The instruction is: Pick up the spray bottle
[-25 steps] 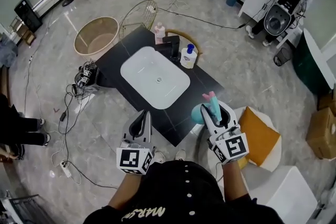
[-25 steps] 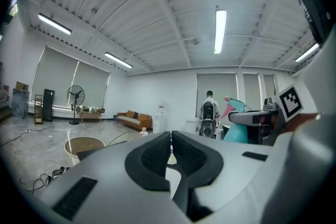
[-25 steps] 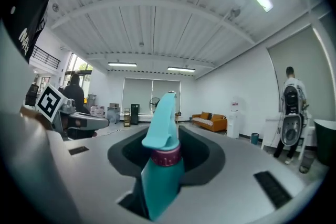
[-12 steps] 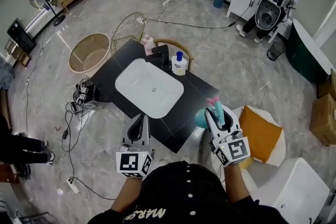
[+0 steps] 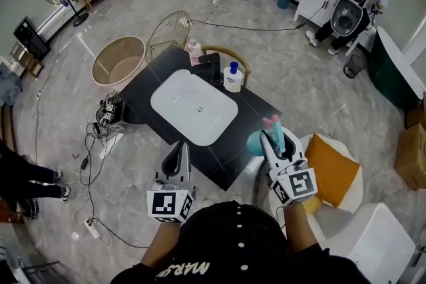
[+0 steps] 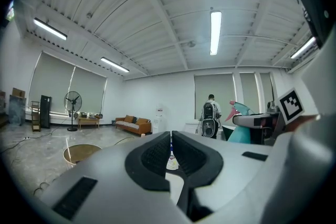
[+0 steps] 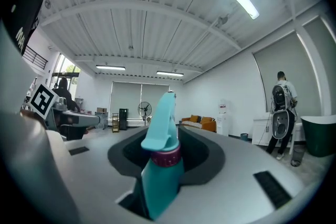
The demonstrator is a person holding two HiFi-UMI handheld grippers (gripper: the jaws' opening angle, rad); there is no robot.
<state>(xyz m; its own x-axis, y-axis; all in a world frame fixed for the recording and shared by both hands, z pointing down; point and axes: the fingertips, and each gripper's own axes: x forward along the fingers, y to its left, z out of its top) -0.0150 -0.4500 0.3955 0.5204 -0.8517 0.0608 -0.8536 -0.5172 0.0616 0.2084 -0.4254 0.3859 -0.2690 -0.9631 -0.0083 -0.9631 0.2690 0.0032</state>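
Observation:
A teal spray bottle (image 5: 255, 142) with a pink-tipped trigger head hangs off the black table's near right corner, and my right gripper (image 5: 274, 136) is shut on it. In the right gripper view the bottle (image 7: 160, 173) stands upright between the jaws, gripped around its neck and purple collar, with the nozzle rising above my right gripper (image 7: 170, 139). My left gripper (image 5: 181, 147) hovers over the table's near edge, shut with nothing in it. In the left gripper view my left gripper (image 6: 170, 150) shows only a thin slit between its pads.
The black table (image 5: 261, 107) carries a white basin (image 5: 194, 107), a white pump bottle with a blue cap (image 5: 233, 77) and a pink bottle (image 5: 194, 48). A round tub (image 5: 118, 60) and cables lie on the floor to the left. An orange cushion (image 5: 329, 169) lies right of me. A person (image 5: 354, 2) stands at the back right.
Only the head camera's aim has shifted a little. Both grippers keep their places, and the spray bottle stays in the right one.

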